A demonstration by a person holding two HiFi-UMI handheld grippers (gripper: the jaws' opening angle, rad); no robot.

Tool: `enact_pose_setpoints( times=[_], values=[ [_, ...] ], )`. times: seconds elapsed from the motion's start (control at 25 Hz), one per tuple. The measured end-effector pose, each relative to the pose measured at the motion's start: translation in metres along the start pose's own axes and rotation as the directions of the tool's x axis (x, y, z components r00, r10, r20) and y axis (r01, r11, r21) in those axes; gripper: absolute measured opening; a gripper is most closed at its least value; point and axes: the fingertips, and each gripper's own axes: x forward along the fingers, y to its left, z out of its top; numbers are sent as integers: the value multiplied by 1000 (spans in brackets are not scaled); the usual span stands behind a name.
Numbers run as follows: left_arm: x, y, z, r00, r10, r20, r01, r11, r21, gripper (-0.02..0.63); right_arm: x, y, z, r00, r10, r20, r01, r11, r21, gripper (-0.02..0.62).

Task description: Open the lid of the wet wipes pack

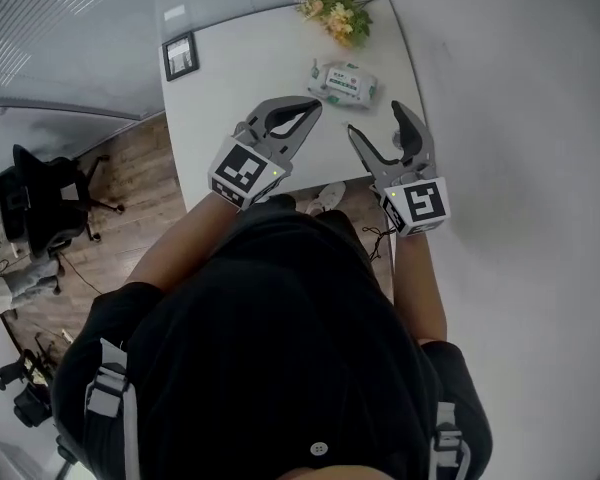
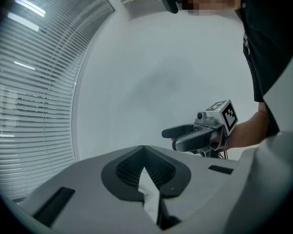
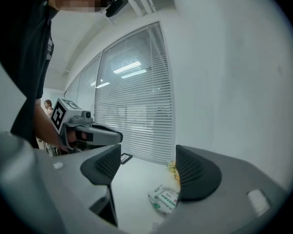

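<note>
Item 1: white-and-green soft plastic wet wipes pack (image 1: 344, 82). Lies flat on the far right part of the white rectangular bench (image 1: 240, 78), just nearer than a bunch of yellow artificial flowers (image 1: 337, 15) at the far corner. Nothing touches it (whether its lid is up is too small to tell).

Item 2: grey left tongs (image 1: 313, 108). Held over the near part of the bench, tips pointing toward the pack. Tips pressed together, nothing between them.

Item 3: grey right tongs (image 1: 376, 120). Held over the bench's near right edge, jaws spread wide, gripping nothing. The right gripper view shows the pack lying beyond the gap, apart from both jaws.

Item 4: small black-framed picture (image 1: 181, 56). Flat near the bench's far left corner.

Item 5: black office chair (image 1: 40, 193). Stands on the brown wooden floor (image 1: 130, 198), left of the bench.
</note>
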Motion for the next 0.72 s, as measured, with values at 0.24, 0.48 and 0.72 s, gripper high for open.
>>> enact_pose_setpoints(
  times=[0.24, 0.48, 0.72],
  values=[
    [27, 2, -11, 991, 124, -45, -125, 992, -19, 6, 8, -36, -23, 994, 108, -24, -108, 994, 24, 341],
    [38, 5, -27, 972, 217, -93, -221, 975, -33, 5, 22, -58, -50, 978, 190, -85, -190, 982, 17, 339],
    [47, 14, -49, 960, 244, -137, -252, 967, -42, 6, 42, -66, -78, 963, 227, -141, -227, 974, 22, 331]
  ],
)
